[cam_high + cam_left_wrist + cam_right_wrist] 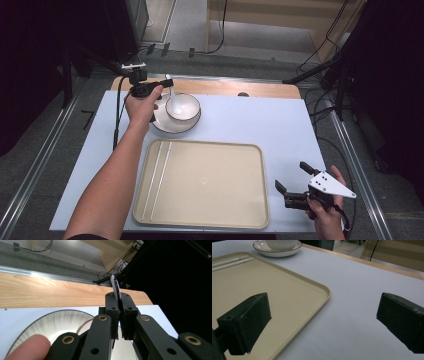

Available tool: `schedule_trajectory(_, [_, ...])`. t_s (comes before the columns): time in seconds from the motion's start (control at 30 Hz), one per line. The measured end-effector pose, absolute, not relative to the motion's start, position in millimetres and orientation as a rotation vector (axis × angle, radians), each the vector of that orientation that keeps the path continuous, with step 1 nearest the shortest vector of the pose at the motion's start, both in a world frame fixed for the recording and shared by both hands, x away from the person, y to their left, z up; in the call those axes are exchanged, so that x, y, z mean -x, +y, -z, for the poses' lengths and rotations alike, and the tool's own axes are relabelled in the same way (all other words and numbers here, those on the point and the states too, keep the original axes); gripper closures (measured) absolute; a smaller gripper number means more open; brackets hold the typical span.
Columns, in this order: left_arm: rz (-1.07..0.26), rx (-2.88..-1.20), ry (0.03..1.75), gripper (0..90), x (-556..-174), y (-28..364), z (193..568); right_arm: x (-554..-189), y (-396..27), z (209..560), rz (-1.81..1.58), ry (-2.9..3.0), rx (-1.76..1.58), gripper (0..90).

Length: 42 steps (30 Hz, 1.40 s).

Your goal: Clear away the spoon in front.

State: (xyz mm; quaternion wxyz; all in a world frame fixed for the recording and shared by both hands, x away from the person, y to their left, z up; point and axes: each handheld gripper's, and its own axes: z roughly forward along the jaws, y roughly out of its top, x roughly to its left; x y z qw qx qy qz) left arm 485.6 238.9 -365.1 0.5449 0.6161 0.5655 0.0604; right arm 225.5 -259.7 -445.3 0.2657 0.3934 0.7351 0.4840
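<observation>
two tongs in our hands | left tongs (167, 81) clenched on the white spoon's (115, 286) handle, upper left of the high view, spoon end in the bowl (183, 107) on its plate (162, 122) | right tongs (292, 176) released, lower right, over bare worktop (280, 120) beside the tray (200, 182) | two chopsticks (157, 175) lie at tray's left

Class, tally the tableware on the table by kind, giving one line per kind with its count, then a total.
Tray: 1
Chopsticks: 2, lying on the tray's left side
Bowl: 1, sitting on the plate
Plate: 1
Spoon: 1, its handle clamped in the left gripper
Total: 6
</observation>
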Motion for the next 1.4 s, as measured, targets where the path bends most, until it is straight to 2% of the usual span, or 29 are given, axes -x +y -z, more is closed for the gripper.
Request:
schedule_trajectory(0.33, [-0.125, -1.463, 1.309, 87.2, -472.5, 236.8, 355.5, -224.9, -259.3, 444.8, -1.310, 1.984, -1.064, 0.0])
schedule_trajectory(1.4, [-0.085, -1.530, 1.223, 87.1, -414.7, 222.5, 356.8, -223.6, -255.9, 443.5, -1.305, 1.990, -1.048, 0.0])
